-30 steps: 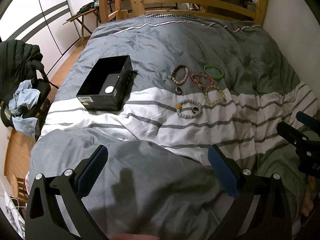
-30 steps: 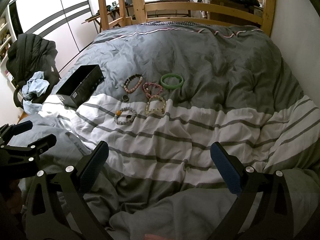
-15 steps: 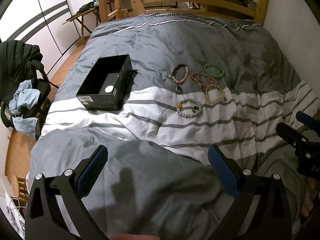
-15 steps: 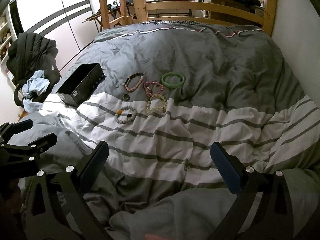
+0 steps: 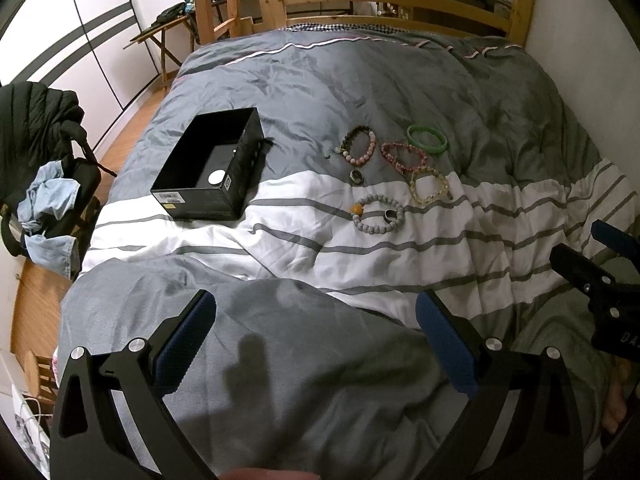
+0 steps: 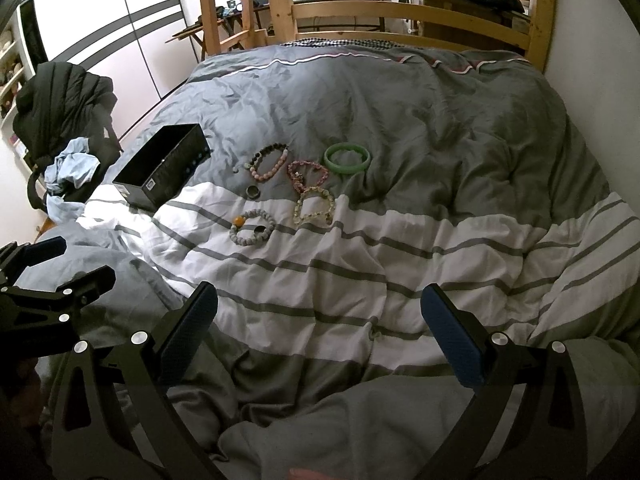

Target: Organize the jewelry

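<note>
Several bracelets lie on the duvet: a green bangle (image 5: 427,139) (image 6: 347,159), a dark and pink bead bracelet (image 5: 359,146) (image 6: 267,161), a red bead bracelet (image 5: 403,157) (image 6: 307,175), a yellow bead bracelet (image 5: 430,187) (image 6: 314,208) and a grey bead bracelet (image 5: 378,214) (image 6: 251,227). A small ring (image 5: 357,177) (image 6: 253,191) lies among them. An open black box (image 5: 212,169) (image 6: 163,170) stands to their left. My left gripper (image 5: 316,340) is open and empty, well short of them. My right gripper (image 6: 319,332) is open and empty too.
The bed has a grey and white striped duvet (image 5: 360,256) and a wooden headboard (image 6: 400,12). A chair with a black jacket (image 5: 36,120) and blue cloth stands at the left. A wall runs along the right side.
Both gripper views have shifted slightly; the jewelry and box have not moved. Both grippers stay open.
</note>
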Demonstrator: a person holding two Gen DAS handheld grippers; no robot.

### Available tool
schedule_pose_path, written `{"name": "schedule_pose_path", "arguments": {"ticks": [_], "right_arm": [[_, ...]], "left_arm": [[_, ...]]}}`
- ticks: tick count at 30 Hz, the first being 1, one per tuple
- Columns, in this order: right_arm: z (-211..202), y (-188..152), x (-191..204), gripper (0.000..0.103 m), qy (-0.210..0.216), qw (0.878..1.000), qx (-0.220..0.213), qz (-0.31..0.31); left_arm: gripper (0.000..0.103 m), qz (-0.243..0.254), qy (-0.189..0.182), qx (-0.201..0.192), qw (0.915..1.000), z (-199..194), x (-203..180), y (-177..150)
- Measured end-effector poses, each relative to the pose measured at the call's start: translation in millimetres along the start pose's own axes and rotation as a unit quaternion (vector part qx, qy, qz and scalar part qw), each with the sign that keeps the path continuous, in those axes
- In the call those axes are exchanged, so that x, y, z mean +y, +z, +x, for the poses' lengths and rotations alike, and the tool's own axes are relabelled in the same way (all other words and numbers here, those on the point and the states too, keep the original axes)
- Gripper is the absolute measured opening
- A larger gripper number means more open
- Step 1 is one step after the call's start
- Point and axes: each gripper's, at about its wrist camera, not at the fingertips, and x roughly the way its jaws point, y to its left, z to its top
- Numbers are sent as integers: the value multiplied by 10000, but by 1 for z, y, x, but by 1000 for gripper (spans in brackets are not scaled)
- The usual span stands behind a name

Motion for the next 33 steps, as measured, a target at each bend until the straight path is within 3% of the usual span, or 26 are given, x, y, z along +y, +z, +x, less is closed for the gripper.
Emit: {"name": "schedule_pose_path", "arguments": {"ticks": [16, 28, 33], "right_arm": [[7, -2, -5, 100, -41, 9999, 102, 68], [41, 10, -22, 100, 19, 9992, 355, 205], [69, 28, -25, 100, -71, 9990, 417, 134]], "left_arm": [[98, 183, 53, 193, 9996, 16, -9, 7], [98, 431, -124, 560, 9974, 59, -33, 25], [98, 467, -296, 767, 9955, 94, -41, 44]]}}
